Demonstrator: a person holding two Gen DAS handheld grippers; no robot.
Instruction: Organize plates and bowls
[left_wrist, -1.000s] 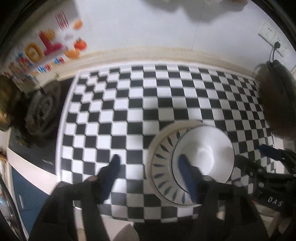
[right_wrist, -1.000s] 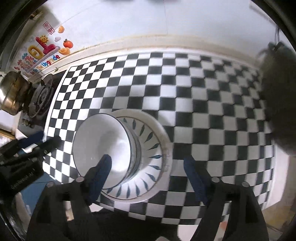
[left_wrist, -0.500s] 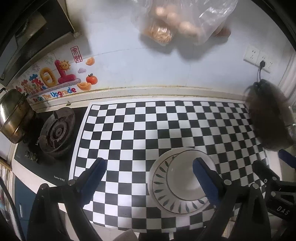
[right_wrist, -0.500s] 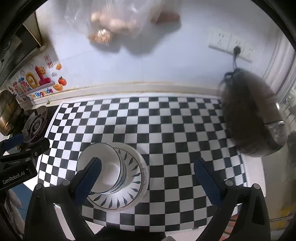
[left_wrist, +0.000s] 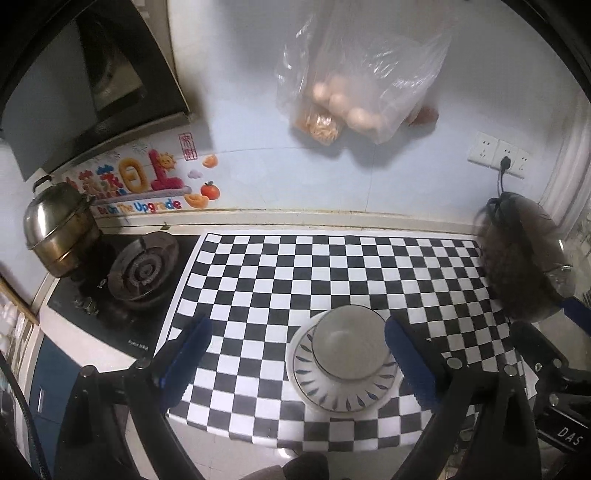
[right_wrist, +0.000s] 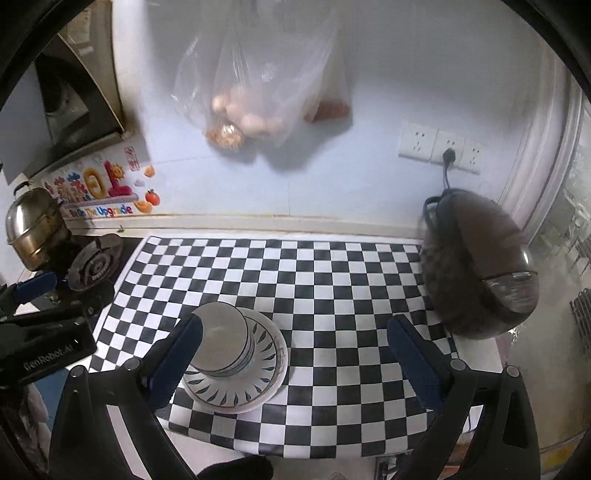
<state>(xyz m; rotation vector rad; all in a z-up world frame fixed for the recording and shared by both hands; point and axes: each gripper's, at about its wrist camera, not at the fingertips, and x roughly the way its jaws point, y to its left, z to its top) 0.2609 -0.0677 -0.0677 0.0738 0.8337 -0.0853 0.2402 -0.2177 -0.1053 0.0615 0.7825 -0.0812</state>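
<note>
A: Sweep from the left: what sits at nine o'clock?

B: In the left wrist view, a lidded steel pot (left_wrist: 59, 230) stands at nine o'clock, touching the black gas hob (left_wrist: 110, 295); the burner (left_wrist: 144, 271) is just beside it. Colourful wall stickers (left_wrist: 144, 188) run above, at about ten o'clock.

A: And the tongs?

B: The left gripper (left_wrist: 295, 358) hangs above the counter with its blue fingers spread wide and nothing between them. The right gripper (right_wrist: 291, 358) is the same: jaws fully parted, empty.

A: Where are the dishes?

B: A white bowl (left_wrist: 351, 345) sits inside a plate (left_wrist: 343, 398) with a blue leaf pattern on its rim. The stack rests on the black-and-white checkered mat (left_wrist: 332, 266), near the front edge, around five o'clock from the left camera and seven o'clock from the right one. It looks like more than one bowl is nested there, though I cannot tell how many.

A: Further right?

B: A clear plastic bag (left_wrist: 362, 77) of eggs hangs on the wall at twelve o'clock, a wall socket (left_wrist: 498, 153) sits at two o'clock, and a dark rounded rice cooker (right_wrist: 476, 269) stands at three o'clock, at the mat's right edge.
</note>
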